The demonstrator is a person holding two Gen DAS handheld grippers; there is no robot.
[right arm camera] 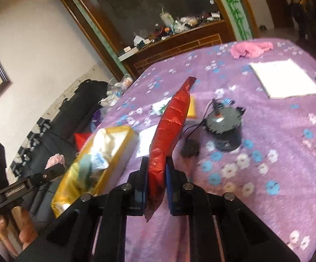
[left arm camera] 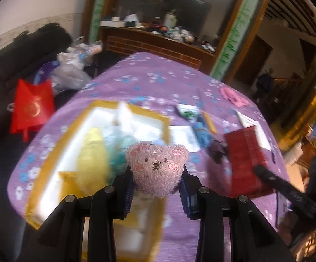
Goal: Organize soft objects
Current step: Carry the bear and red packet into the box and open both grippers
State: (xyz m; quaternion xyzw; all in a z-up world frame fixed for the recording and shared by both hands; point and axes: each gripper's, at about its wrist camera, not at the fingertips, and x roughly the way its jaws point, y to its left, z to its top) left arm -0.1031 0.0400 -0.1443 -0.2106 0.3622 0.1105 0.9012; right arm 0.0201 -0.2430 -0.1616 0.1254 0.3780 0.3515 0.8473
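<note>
On the purple flowered table point(right arm camera: 278, 152), beside the yellow-rimmed box point(left arm camera: 48, 174), the left tongs point(left arm camera: 156, 187) pinch a soft, light plush bear point(left arm camera: 156, 166) around its squashy middle, while the right tongs point(right arm camera: 156, 187) nip a crinkly, likely slippery red foil pouch point(right arm camera: 171, 131) at its lower end.

A dusty-pink plush bear point(left arm camera: 156, 167), a shiny red foil pouch point(right arm camera: 171, 124), a yellow-rimmed white box point(left arm camera: 70, 144) and a purple cloth point(right arm camera: 267, 152) with blue-and-white flowers.

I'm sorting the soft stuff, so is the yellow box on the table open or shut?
Open. The yellow box has no lid on it; its white inside shows, with soft items lying in it.
</note>
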